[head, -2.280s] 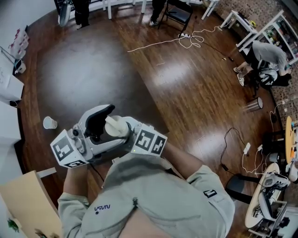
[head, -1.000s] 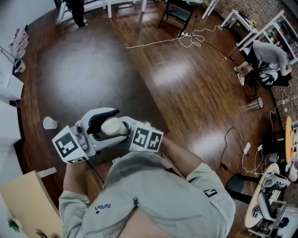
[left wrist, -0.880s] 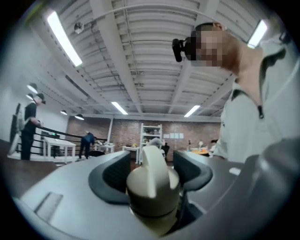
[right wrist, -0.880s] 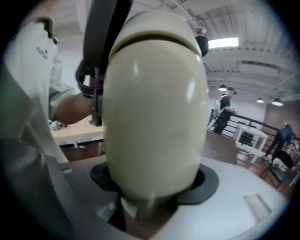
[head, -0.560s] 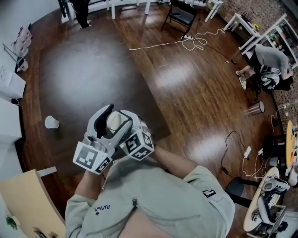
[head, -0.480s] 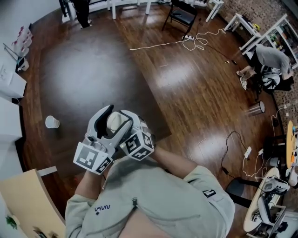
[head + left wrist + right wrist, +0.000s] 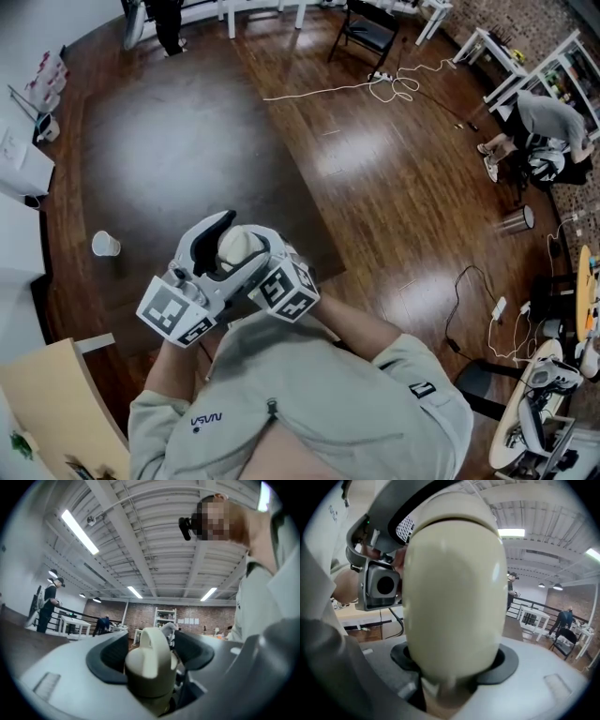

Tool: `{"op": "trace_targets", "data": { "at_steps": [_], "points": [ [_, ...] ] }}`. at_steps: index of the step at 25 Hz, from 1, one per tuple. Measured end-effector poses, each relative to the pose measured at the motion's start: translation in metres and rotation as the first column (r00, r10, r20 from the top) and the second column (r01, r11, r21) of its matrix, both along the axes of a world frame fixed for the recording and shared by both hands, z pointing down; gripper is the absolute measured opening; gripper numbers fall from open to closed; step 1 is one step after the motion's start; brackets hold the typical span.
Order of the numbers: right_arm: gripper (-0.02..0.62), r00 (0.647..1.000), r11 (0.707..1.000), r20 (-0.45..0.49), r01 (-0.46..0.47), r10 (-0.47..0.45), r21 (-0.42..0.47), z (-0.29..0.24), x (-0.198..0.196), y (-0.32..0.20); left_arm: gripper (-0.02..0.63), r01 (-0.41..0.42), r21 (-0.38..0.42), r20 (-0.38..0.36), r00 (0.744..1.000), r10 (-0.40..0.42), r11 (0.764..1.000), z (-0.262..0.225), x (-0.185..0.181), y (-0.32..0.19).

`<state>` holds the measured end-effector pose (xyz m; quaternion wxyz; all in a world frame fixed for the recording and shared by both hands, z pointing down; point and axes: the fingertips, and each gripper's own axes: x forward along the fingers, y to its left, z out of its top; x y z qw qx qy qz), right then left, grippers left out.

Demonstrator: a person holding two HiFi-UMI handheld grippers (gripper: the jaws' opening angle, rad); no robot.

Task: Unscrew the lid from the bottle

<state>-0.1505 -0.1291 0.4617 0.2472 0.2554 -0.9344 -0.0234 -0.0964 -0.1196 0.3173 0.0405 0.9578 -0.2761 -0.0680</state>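
We hold the cream bottle (image 7: 454, 583) before our chest, its body clamped in our right gripper (image 7: 454, 660). Our left gripper (image 7: 151, 644) clasps the loop-handled lid (image 7: 150, 663), its jaws just eased slightly wider. We judge the unscrewing is under way; next comes a firmer grip and another twist.

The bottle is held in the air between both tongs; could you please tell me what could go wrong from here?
1. The bottle hangs over the wood floor, held by the right tongs on its smooth round body; twisting might slip it free.
2. The left tongs hold the lid by its rounded sides and could skid round without turning it.
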Motion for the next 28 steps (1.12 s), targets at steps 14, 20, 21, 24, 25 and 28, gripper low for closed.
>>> {"op": "trace_targets", "data": {
  "at_steps": [14, 20, 21, 24, 25, 28],
  "points": [
    [0.298, 0.728, 0.653, 0.309, 0.686, -0.612, -0.322, -0.042, -0.004, 0.111, 0.39, -0.525, -0.054, -0.217, 0.837, 0.503, 0.85, -0.03, -0.017, 0.032],
    [0.298, 0.611, 0.501, 0.361, 0.789, -0.705, -0.357, -0.049, -0.004, 0.143, 0.39, -0.669, -0.033, -0.158, 0.737, 0.657, 0.742, -0.028, -0.008, 0.064],
    [0.298, 0.605, 0.493, 0.361, 0.793, -0.71, -0.359, -0.049, -0.005, 0.145, 0.377, -0.689, -0.035, -0.151, 0.72, 0.677, 0.724, -0.027, -0.006, 0.069],
    [0.298, 0.603, 0.492, 0.346, 0.793, -0.719, -0.359, -0.046, -0.007, 0.145, 0.333, -0.716, -0.035, -0.122, 0.695, 0.708, 0.697, -0.022, -0.003, 0.075],
    [0.298, 0.605, 0.496, 0.339, 0.791, -0.72, -0.359, -0.046, -0.008, 0.145, 0.298, -0.717, -0.034, -0.115, 0.695, 0.71, 0.696, -0.021, -0.003, 0.076],
    [0.298, 0.628, 0.528, 0.309, 0.774, -0.714, -0.351, -0.043, -0.009, 0.14, 0.305, -0.694, -0.037, -0.097, 0.718, 0.689, 0.719, -0.021, -0.002, 0.074]
  ]
}}
